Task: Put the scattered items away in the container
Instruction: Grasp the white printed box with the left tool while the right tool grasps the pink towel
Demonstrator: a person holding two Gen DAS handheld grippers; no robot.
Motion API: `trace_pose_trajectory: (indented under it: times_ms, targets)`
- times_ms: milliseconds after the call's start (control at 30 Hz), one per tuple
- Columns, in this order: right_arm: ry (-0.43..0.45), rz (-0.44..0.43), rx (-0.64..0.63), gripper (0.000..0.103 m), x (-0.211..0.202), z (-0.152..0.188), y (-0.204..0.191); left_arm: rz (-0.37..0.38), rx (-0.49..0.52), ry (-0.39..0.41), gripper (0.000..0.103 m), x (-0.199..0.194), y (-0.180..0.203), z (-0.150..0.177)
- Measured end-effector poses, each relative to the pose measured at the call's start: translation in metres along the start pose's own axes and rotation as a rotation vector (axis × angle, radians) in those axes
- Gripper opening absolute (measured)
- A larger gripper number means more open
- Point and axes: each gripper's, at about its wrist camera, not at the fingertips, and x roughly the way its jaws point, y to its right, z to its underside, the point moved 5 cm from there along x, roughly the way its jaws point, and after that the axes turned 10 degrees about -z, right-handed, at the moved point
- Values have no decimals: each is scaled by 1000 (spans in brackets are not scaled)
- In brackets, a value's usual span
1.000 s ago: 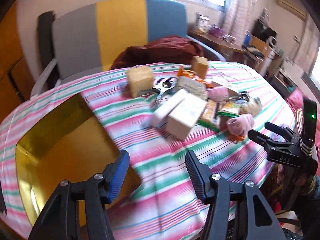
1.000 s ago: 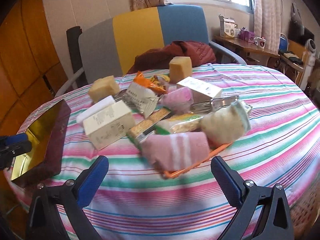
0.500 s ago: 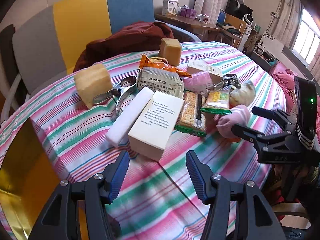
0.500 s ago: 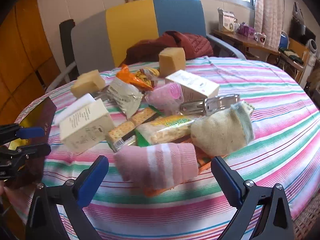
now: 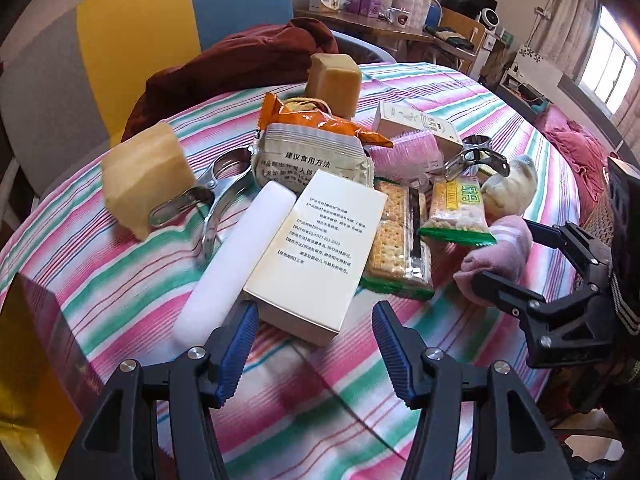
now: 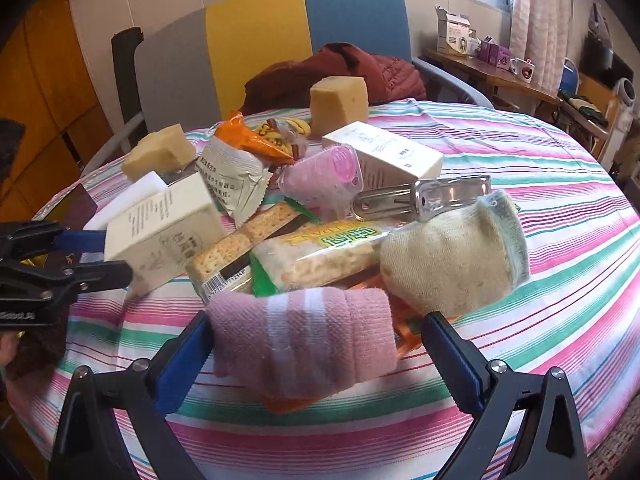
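A pile of items lies on the striped tablecloth point(image 5: 120, 264). My left gripper point(image 5: 314, 344) is open, and the near corner of a cream printed box point(image 5: 316, 248) sits just ahead of its blue pads. A white foam bar point(image 5: 236, 256) lies against that box. The gold-lined container point(image 5: 24, 360) shows at the far left edge. My right gripper point(image 6: 316, 340) is open, its fingers flanking a rolled pink sock point(image 6: 304, 336). In the right wrist view the left gripper point(image 6: 80, 256) sits beside the cream box point(image 6: 160, 232).
Behind lie a cream sock point(image 6: 452, 256), a green snack pack point(image 6: 320, 252), crackers point(image 6: 240, 240), a metal clip point(image 6: 432, 196), a pink roller point(image 6: 324, 172), a white carton point(image 6: 384, 152) and two sponge blocks point(image 6: 340, 100). A chair point(image 6: 260, 40) with a maroon jacket stands beyond the table.
My left gripper swung right, away from the gold container, and closed in on the cream box. My right gripper moved forward until the pink sock lay between its fingers.
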Motion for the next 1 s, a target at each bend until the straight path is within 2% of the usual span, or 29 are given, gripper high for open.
trace_pose_trajectory:
  times_ms: [100,167,267,367,500,633,867,1000]
  targets:
    - [9,-4,4,96,-1,-1,1,26,-13,1,58,3,1,-6]
    - [11,-9,4,83,-1,-2,3,69,-20,-6,53,3,6,-3]
    - [0,-30,19,79,2,-1,4,129,22,-9,53,-3,24,8]
    - [-1,-27,8,78,3,0,2,119,41,17,53,-13,31,7]
    - [0,-59,43,82,1,0,4,82,20,76,56,-27,16,-6]
    - [3,-66,47,84,2,0,3,60,18,86,58,-24,4,-25]
    - [5,-71,50,84,2,-1,3,35,127,58,59,1,23,-44]
    - [7,-75,48,84,2,-1,3,25,135,15,59,20,23,-44]
